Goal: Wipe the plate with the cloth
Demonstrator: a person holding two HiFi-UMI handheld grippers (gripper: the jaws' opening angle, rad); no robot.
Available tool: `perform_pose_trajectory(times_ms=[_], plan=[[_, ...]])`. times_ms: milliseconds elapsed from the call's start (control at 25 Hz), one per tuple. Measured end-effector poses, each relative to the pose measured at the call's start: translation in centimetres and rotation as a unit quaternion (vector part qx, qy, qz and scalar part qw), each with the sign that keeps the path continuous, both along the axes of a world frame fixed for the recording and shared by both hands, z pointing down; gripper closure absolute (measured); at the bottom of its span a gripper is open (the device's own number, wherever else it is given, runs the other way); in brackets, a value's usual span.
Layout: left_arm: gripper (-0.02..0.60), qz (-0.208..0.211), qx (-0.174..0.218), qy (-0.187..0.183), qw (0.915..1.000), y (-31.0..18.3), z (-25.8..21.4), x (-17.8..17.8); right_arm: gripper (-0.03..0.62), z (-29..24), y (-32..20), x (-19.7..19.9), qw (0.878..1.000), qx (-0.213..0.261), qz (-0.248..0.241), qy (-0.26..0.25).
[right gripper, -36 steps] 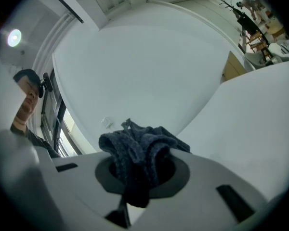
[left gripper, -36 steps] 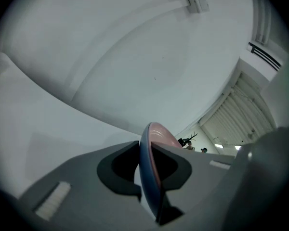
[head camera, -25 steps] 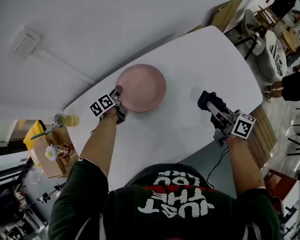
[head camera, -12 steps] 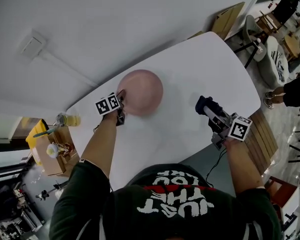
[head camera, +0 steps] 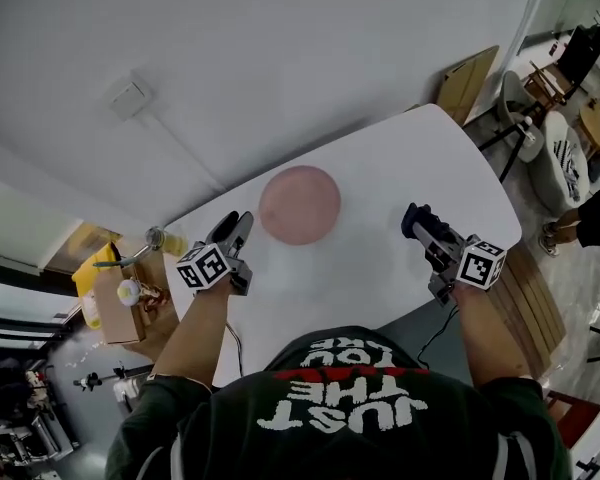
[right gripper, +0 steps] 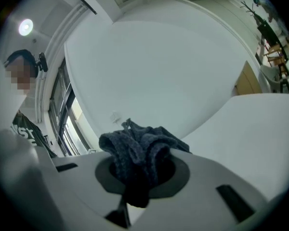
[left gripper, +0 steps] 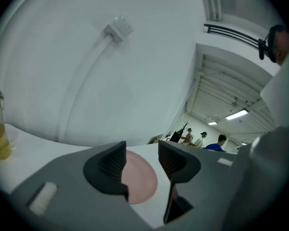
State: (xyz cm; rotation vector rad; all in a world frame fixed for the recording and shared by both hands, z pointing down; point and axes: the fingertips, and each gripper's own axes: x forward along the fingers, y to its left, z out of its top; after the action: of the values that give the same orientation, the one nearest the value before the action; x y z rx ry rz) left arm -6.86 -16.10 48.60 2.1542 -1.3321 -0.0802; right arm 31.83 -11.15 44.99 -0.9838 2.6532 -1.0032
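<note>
The round pink plate lies flat on the white table, toward its far side, between the 2 grippers but not midway. The left gripper is near the plate's left rim without touching it. The right gripper is well apart from the plate, off to its right and a little nearer the person. The right gripper's jaws are clamped on the dark grey knitted cloth, which bunches up above the pads and hangs in a fold below them. The right gripper view shows only wall and bare tabletop ahead, with no plate. By my reading, that gripper points past the plate's right side and must swing left and slightly forward to bring the cloth over it. The left gripper's jaws have just been opening and now stand wide apart, with nothing held between them. In the left gripper view the plate shows through the gap, ahead of and below the pads, so that hand is lined up on the plate but clear of it. Being round, the plate offers no preferred axis, so any rim point suits. The left hand is the nearer 1 for steadying and the right carries the wiper; the wipe itself looks not yet begun.
</note>
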Motion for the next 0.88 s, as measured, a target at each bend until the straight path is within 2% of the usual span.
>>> perform_pose_trajectory(times_ms=[160,320,480,680,880], plan=[[0.457,0.010,0.050,0.018,0.9986,2.9,-4.0,-1.4,0.549,-1.7,1.5,-1.2,0.999,0.027,0.015,0.040],[0.574,0.036,0.086,0.022,0.9954,5.8,-6.6,-2.9,0.549,-2.9,3.8,-2.4,0.996,0.036,0.056,0.064],[0.575,0.077,0.099,0.037,0.9913,8.5,-8.1,-3.9,0.549,-3.6,6.8,-4.2,0.989,0.040,0.105,0.093],[0.575,0.123,0.121,0.027,0.9847,11.1,-10.1,-4.4,0.549,-3.9,9.5,-5.3,0.978,0.034,0.163,0.122],[0.575,0.146,0.125,0.025,0.9811,12.4,-10.7,-4.4,0.549,-4.6,11.5,-6.7,0.970,0.045,0.184,0.153]])
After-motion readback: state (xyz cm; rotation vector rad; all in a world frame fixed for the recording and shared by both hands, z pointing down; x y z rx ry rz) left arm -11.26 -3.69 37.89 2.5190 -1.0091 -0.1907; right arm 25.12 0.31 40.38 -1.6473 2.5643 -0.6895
